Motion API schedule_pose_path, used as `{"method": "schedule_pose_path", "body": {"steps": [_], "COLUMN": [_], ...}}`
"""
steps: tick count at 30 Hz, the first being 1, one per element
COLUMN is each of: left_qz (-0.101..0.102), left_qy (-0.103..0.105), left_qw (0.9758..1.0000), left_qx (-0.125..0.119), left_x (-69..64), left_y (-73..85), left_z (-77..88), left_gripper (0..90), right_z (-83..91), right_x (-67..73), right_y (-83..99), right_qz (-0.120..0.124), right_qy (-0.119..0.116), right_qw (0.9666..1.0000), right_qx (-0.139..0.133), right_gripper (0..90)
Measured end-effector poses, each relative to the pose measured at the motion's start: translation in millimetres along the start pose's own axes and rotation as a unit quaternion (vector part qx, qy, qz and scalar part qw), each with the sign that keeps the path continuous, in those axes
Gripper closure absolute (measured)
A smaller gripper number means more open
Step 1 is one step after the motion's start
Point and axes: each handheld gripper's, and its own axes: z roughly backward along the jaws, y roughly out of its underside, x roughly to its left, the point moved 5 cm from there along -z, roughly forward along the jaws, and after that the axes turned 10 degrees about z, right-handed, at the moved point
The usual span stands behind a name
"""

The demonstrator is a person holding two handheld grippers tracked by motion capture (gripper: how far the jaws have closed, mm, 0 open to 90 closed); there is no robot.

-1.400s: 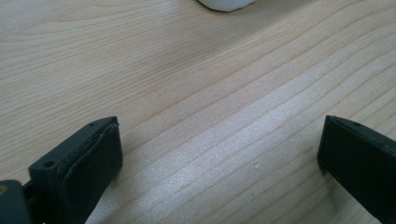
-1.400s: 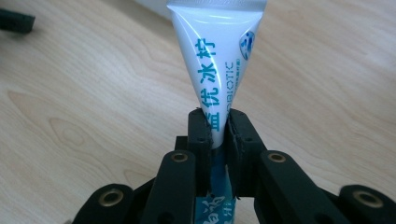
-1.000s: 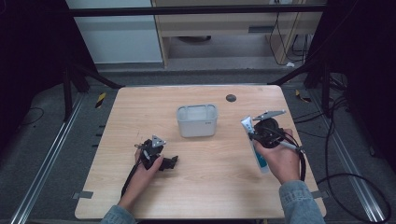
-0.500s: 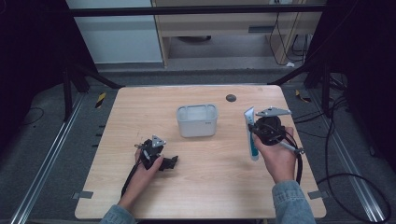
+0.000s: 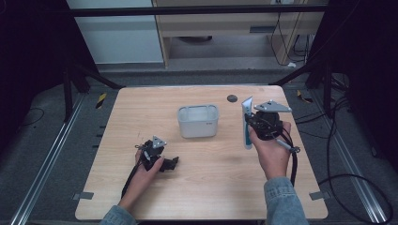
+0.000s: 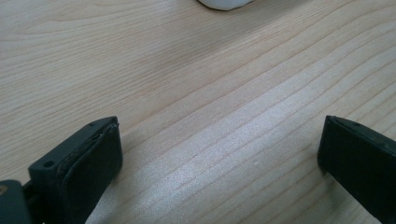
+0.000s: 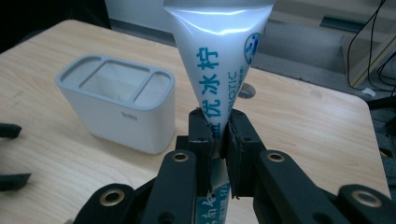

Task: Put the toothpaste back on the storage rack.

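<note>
A white toothpaste tube (image 5: pixel 246 110) with blue print stands nearly upright over the right side of the wooden table (image 5: pixel 211 187), crimped end up. My right gripper (image 5: pixel 249 127) is shut on the tube (image 7: pixel 219 51) at its lower middle, both pads pressing it where my right gripper (image 7: pixel 218 128) shows up close. A white rectangular holder (image 5: pixel 197 127) with a grey rim stands at the table's middle, left of the tube; it is also in the right gripper view as the holder (image 7: pixel 126 123). My left gripper (image 5: pixel 172 162) lies on the table at the front left, its jaws wide apart around bare wood (image 6: pixel 219 154).
A small dark round spot (image 5: pixel 232 98) marks the table behind the holder. The right gripper's cable (image 5: pixel 294 164) hangs by the person's right wrist. Loose cables (image 5: pixel 347 178) lie on the floor to the right of the table.
The right gripper has lifted the tube and carried it farther from the person and slightly toward the holder; the tube now stands more upright. The left gripper has stayed put.
</note>
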Motion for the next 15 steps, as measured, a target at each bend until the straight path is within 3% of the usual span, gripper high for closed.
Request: {"method": "schedule_pose_path", "body": {"steps": [9,15], "left_qz": [0.001,0.001], "left_qy": [-0.004,-0.003], "left_qw": [1.0000,1.0000], "left_qx": [0.000,0.000], "left_x": [-0.5,-1.2], "left_y": [-0.2,-0.7], "left_z": [-0.2,-0.8], "left_gripper": [0.0,0.0], "right_z": [-7.8,-8.2], "right_x": [23.6,29.5], "right_y": [-17.8,-36.7], "right_qz": [-0.002,0.004], "right_qy": [0.021,0.027], "right_qw": [0.9992,0.9983], "right_qx": [-0.033,-0.052], "right_gripper": [81.4,81.4]}}
